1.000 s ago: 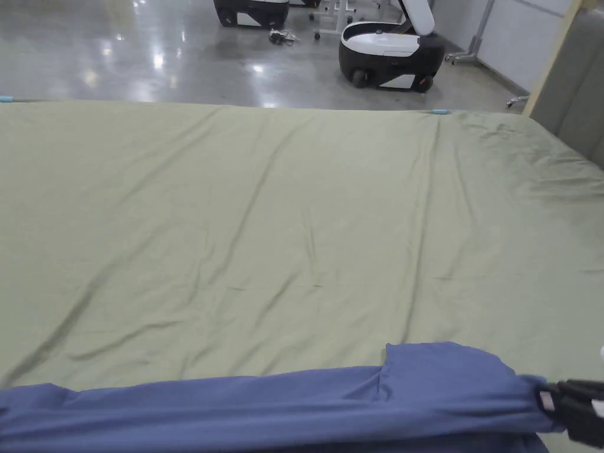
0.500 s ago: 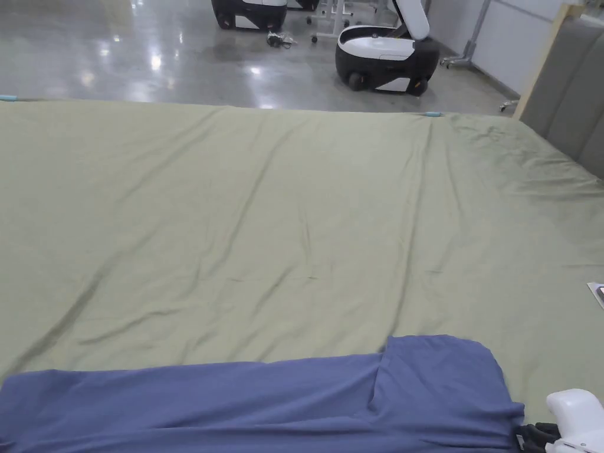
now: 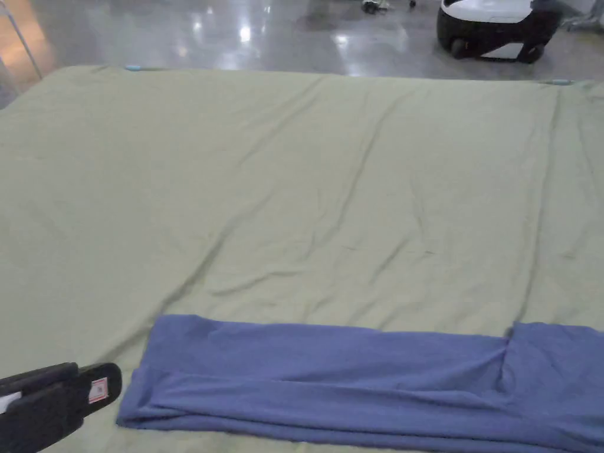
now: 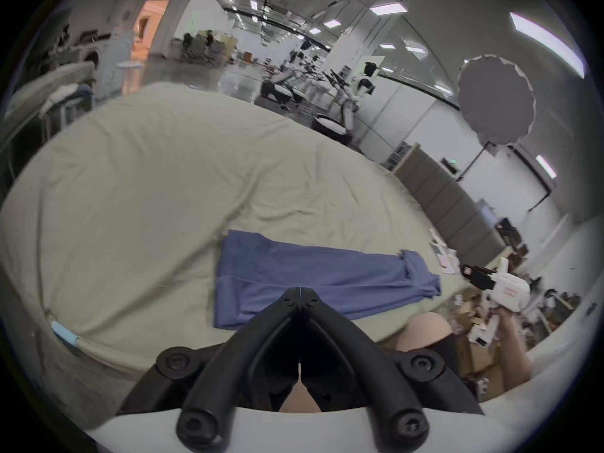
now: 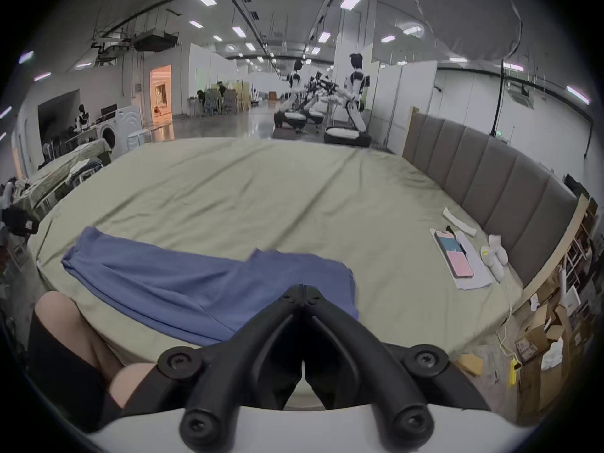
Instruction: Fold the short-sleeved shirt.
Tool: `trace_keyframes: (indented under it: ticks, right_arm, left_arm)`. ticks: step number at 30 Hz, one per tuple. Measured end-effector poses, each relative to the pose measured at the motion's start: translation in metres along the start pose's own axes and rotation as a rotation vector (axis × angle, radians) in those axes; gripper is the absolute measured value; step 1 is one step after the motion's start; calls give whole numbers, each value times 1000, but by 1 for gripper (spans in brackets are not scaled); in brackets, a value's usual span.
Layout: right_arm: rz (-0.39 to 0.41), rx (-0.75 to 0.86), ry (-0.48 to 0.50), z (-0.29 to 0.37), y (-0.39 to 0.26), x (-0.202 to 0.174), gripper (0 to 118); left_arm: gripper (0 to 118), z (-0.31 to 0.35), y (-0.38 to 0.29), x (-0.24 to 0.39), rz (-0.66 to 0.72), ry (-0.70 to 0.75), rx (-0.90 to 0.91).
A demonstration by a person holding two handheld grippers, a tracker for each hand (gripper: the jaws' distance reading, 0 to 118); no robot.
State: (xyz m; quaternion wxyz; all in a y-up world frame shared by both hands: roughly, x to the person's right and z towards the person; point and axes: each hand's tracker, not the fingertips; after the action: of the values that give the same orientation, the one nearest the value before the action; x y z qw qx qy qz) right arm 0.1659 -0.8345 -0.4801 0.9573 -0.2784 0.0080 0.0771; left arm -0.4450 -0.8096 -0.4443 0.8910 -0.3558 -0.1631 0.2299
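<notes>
The right gripper view shows a phone on the bed. Both the left gripper and the right gripper are clenched empty, and the right has released the blue shirt.

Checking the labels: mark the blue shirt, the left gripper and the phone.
blue shirt (image 3: pixel 330 371), head view, middle of the folded body.
left gripper (image 4: pixel 300 291), left gripper view, closed jaw tips.
phone (image 5: pixel 455 253), right gripper view, its face.

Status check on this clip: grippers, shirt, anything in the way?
Left gripper shut, empty; right gripper shut, empty. Blue shirt folded into a long strip near bed edge. Phone off right, clear.
</notes>
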Motion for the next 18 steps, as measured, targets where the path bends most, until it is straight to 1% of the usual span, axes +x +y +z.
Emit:
trace_keyframes:
  ticks: [2,3,5,6,7,8,9,10,11,13,15,17,18]
  right_arm:
    - [33,3,32,3,8,-13,0]
    - [36,4,37,4,11,-20,0]
    - [38,-2,72,5,17,-29,0]
    - [37,-9,86,4,19,-34,0]
    - [37,-8,92,4,21,-38,0]
    - [39,-5,94,4,22,-41,0]
    - [42,-3,94,4,24,-44,0]
    - [50,-2,90,5,25,-48,0]
    - [64,-1,84,5,27,-50,0]
    - [70,0,82,8,30,-54,0]
    - [68,1,85,10,32,-55,0]
    - [70,-1,82,9,34,-57,0]
    - [68,-6,82,8,35,-58,0]
  left_arm:
    - [0,-5,2,-8,20,-20,11]
    - [0,-10,5,-18,40,-48,-12]
    - [0,-24,13,-47,123,-148,-66]
    - [8,-32,16,-66,175,-208,-76]
    - [42,-42,16,-87,214,-277,-86]
    - [83,-51,17,-101,241,-304,-106]
    - [116,-64,19,-112,275,-280,-140]
    - [115,-72,21,-124,272,-224,-230]
    - [116,-80,22,-135,267,-274,-193]
    - [116,-93,24,-159,325,-218,-182]
    - [116,-104,24,-170,385,-277,-220]
    - [116,-118,18,-181,465,-266,-245]
    - [116,-123,15,-188,484,-335,-231]
